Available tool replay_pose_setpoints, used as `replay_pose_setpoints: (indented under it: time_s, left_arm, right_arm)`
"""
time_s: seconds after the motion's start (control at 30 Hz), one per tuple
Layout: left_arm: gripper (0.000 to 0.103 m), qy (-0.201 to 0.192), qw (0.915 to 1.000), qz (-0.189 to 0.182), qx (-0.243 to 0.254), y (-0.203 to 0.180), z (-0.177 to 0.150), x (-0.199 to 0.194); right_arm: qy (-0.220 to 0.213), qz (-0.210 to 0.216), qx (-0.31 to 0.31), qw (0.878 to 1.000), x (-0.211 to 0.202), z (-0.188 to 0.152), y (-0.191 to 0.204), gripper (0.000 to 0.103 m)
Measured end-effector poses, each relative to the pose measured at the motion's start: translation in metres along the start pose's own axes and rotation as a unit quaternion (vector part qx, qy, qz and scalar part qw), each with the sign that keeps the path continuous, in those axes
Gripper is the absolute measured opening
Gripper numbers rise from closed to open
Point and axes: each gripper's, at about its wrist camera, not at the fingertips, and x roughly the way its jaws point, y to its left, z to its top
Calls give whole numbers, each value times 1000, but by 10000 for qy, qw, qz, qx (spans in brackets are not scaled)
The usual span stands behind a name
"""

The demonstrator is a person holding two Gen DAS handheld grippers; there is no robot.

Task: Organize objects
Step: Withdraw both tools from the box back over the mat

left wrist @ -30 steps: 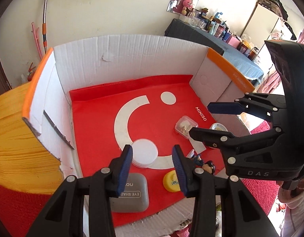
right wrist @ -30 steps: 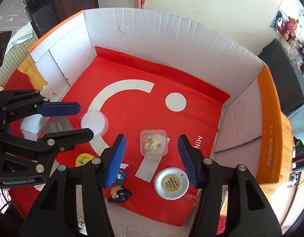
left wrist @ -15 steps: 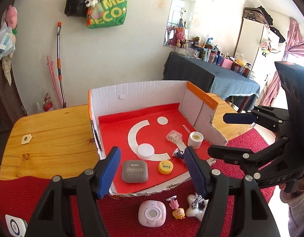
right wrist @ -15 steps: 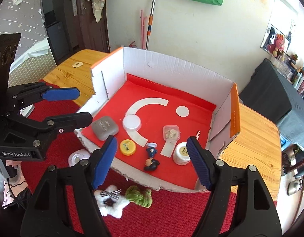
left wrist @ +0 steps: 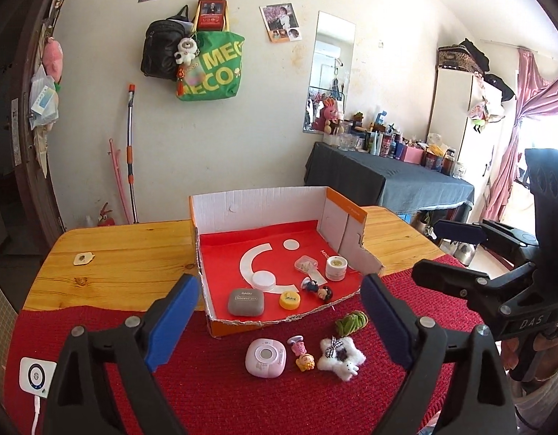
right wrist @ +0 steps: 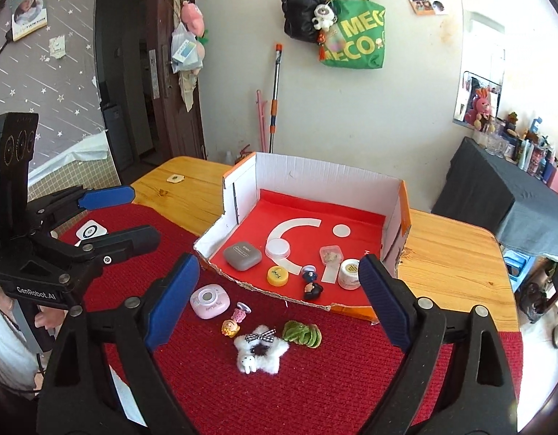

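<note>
a torn cardboard box [left wrist: 221,204] with a smooth red liner is seen at twelve o'clock on a knitted red mat [left wrist: 213,391]. inside are kept a rounded grey case [left wrist: 245,301], a yellow cap [left wrist: 290,299] and a white jar [left wrist: 336,268]. a fluffy star [right wrist: 259,353] lies at six o'clock outside. the left gripper [left wrist: 280,326] and right gripper [right wrist: 279,306] have just been opening; both are released, nothing between their jaws.

Bright daylight is pouring in from the window [left wrist: 544,123] at the right of the frame, blowing out there; edges are bending and darkening, while everything is staying sharp.
</note>
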Motion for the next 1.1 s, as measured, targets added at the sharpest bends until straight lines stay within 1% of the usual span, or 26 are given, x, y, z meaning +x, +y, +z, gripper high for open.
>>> replay_pose_setpoints:
  time_s: [0.03, 0.07, 0.23, 0.33, 0.47, 0.57, 0.77, 0.83, 0.97, 1.1]
  left_arm:
    - [98, -55, 10000, 41, 5, -1, -3, -3]
    - [99, -99, 9999, 69, 4, -1, -6, -7]
    - [103, -272, 9992, 271, -62, -5, -23, -16]
    - [103, -198, 9993, 218, -225, -4, -37, -15]
    - [103, -187, 9986, 369, -318, -5, -54, -10]
    - [103, -170, 9983, 425, -374, -9, -65, -7]
    - [103, 65, 9971, 576, -499, -14, -87, 7]
    - [103, 214, 9962, 604, -592, -12, -96, 14]
    - [103, 541, 9938, 604, -763, -9, -115, 30]
    - [103, 817, 9917, 663, -744, -11, -131, 43]
  right_arm:
    - [-45, 1, 50, 10000, -4, -3, -1, 94]
    - [-100, -25, 96, 9999, -7, -5, -1, 94]
    - [-258, -136, 221, 9993, -10, -27, 4, 98]
    - [-332, -232, 393, 9984, -9, -44, 3, 99]
    - [-386, -373, 712, 9960, -3, -68, 1, 99]
    - [-312, -431, 891, 9946, 6, -84, -2, 100]
    - [-49, -671, 897, 9937, 24, -110, 3, 100]
    - [24, -719, 871, 9936, 26, -116, 4, 100]
    - [162, -698, 1031, 9921, 31, -127, -2, 100]
    - [378, -777, 1116, 9900, 38, -136, -8, 100]
